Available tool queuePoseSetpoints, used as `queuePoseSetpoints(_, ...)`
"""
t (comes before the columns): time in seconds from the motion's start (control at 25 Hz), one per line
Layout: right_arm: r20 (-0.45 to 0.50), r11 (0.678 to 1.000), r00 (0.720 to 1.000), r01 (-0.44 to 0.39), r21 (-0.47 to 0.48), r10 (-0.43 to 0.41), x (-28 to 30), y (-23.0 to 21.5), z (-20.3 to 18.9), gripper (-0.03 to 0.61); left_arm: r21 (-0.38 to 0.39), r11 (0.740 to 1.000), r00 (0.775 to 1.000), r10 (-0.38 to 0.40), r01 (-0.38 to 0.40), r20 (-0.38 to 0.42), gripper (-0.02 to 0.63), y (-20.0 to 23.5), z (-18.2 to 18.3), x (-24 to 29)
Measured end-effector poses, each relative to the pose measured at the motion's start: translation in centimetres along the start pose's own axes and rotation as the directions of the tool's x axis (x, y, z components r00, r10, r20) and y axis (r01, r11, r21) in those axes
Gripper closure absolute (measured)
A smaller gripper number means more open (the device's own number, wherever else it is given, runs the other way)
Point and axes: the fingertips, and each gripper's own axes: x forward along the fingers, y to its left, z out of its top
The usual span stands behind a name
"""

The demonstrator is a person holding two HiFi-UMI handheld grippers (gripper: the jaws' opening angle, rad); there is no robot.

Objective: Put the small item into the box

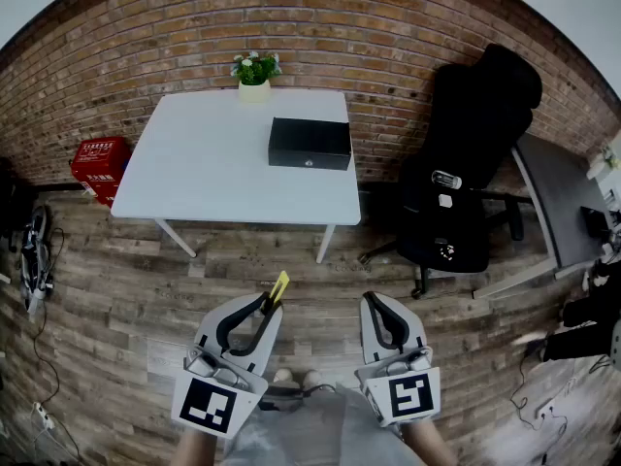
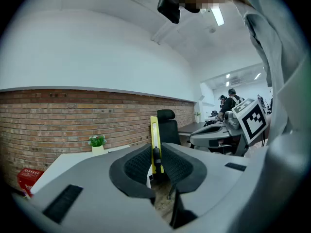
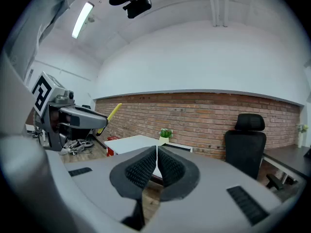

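Observation:
A yellow utility knife (image 2: 154, 142) stands upright between the pads of my left gripper (image 2: 156, 165), which is shut on it; in the head view the yellow utility knife (image 1: 278, 287) sticks out past my left gripper (image 1: 267, 307). My right gripper (image 1: 374, 304) is held beside it, shut with nothing between its pads (image 3: 146, 168). Both are held over the wooden floor, well short of the white table (image 1: 204, 168). A black box (image 1: 310, 144) with its lid closed lies on the table's far right part.
A small potted plant (image 1: 255, 74) stands at the table's back edge against the brick wall. A black office chair (image 1: 464, 163) and a grey desk (image 1: 555, 197) are to the right. A red case (image 1: 100, 164) sits on the floor at left, cables nearby.

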Motion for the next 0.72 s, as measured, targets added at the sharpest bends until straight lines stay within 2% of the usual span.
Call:
queuePoseSetpoints(0.52, -0.015, 1.0, 1.0, -0.006, -0.019, 0.005, 0.1, 0.5, -0.4, 0.534, -0.002, 1.0, 1.0, -0.004, 0.004, 0.004, 0.54, 0.2, -0.1, -0.1)
queuePoseSetpoints(0.72, 0.05, 0.999, 0.999, 0.022, -0.043, -0.02, 0.4, 0.9, 0.9, 0.534, 0.001, 1.0, 1.0, -0.01, 0.01, 0.003, 0.54, 0.5, -0.2, -0.5)
